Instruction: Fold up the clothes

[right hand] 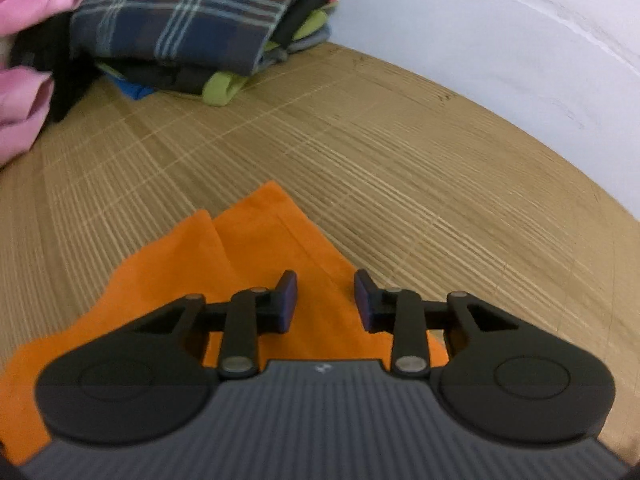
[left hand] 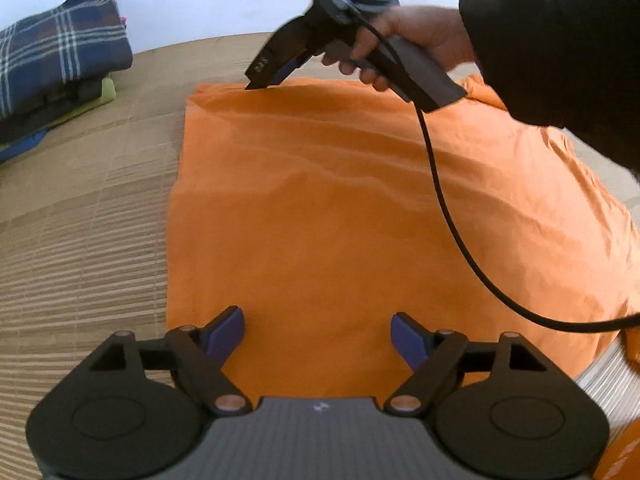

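Orange garment [left hand: 320, 200] lay spread flat on the woven bamboo mat [left hand: 80, 240], smooth w/ a few soft wrinkles across the middle. Its far edge looked doubled over; in the right wrist view two layered corners [right hand: 248, 224] came to a point on the mat.

Left tool [left hand: 317, 330] hovered over the near edge of the garment, fingers spread wide apart, released, nothing between the blue pads [left hand: 224, 332]. Can't tell if the pads touched the cloth.

Right tool [right hand: 325, 300] was at the garment's far left corner as seen from the left wrist cam, tip down at the cloth edge [left hand: 256, 86]. In its own view the fingers stood apart w/ a gap, orange cloth showing below and between them, not pinched. So: released, over the corner. A hand [left hand: 404, 44] in a dark sleeve [left hand: 560, 60] gripped its handle; a black cable [left hand: 440, 200] ran from it across the garment toward the right.

Stack of folded clothes [right hand: 188, 20] sat well apart at the mat's far side by the white wall [right hand: 500, 40]: plaid shirt on top, dark, lime-green and blue pieces under it. Pink cloth [right hand: 24, 92] lay beside the stack, blurred.
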{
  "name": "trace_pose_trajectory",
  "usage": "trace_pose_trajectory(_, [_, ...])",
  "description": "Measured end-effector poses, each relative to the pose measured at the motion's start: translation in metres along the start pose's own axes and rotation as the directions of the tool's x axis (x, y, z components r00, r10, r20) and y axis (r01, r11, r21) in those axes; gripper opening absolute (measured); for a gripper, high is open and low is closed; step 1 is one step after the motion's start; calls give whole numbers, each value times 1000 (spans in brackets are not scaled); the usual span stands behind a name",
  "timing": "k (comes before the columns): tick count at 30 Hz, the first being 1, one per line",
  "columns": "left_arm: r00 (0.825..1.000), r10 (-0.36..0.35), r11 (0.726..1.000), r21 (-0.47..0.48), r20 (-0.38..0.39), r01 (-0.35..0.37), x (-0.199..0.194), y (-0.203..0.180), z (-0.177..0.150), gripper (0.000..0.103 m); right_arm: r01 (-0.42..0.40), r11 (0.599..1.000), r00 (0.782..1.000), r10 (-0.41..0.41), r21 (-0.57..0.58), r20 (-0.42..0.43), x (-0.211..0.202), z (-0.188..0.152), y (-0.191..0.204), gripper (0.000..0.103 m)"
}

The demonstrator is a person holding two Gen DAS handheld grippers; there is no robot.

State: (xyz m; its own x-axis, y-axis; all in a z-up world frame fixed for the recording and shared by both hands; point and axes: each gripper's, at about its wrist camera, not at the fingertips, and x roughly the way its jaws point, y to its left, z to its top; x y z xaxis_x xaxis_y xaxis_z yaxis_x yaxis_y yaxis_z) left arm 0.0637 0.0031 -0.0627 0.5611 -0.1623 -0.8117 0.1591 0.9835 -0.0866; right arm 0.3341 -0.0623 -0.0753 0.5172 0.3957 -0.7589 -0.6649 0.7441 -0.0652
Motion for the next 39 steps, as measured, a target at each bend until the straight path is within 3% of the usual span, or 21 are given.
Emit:
trace_pose_trajectory(3, [1000, 0, 1000, 8, 1, 0, 0, 0, -2, 84, -34, 999, 999, 34, -35, -10, 2, 3, 1, 10])
trace_pose_trajectory(7, [1000, 12, 1000, 25, 1, -12, 1, -2, -4, 86, 25, 997, 999, -23, -71, 26, 4, 10, 1, 5])
trace_pose_trajectory(10, [1000, 17, 999, 37, -1, -17, 1, -6, -6, 88, 78, 996, 996, -80, 50, 50, 13, 20, -24, 5])
trace_pose_trajectory(15, [999, 31, 998, 62, -10, -30, 2, -11, -6, 91, 50, 992, 998, -55, 118, 37, 17, 24, -32, 7])
trace_pose_trajectory(17, [1000, 25, 999, 49, -16, -24, 1, -9, -4, 90, 62, 988, 997, -69, 145, 39, -4, 9, -44, 7])
trace_pose_trajectory(21, [1000, 16, 1000, 9, -26, -16, 2, 2, 8, 80, 89, 976, 994, -98, 198, 41, -47, -21, -70, 19])
trace_pose_trajectory(26, [1000, 24, 1000, 14, -17, -24, 6, 6, 21, 79, 120, 957, 990, -136, 263, 41, -100, -59, -101, 19])
trace_pose_trajectory(28, [1000, 21, 1000, 13, -17, -21, 11, 5, 27, 79, 162, 936, 985, -170, 313, 0, -112, -90, -114, 21])
trace_pose_trajectory(33, [998, 52, 996, 73, -46, -48, 22, -7, 28, 83, 255, 887, 967, -226, 385, -121, -117, -143, -140, 21])
trace_pose_trajectory(35, [997, 62, 995, 87, -48, -57, 22, -10, 26, 85, 287, 870, 958, -268, 401, -104, -112, -144, -148, 19])
trace_pose_trajectory(39, [996, 63, 995, 78, -62, -58, 21, -10, 22, 90, 452, 789, 886, -450, 416, -109, -89, -133, -170, 19])
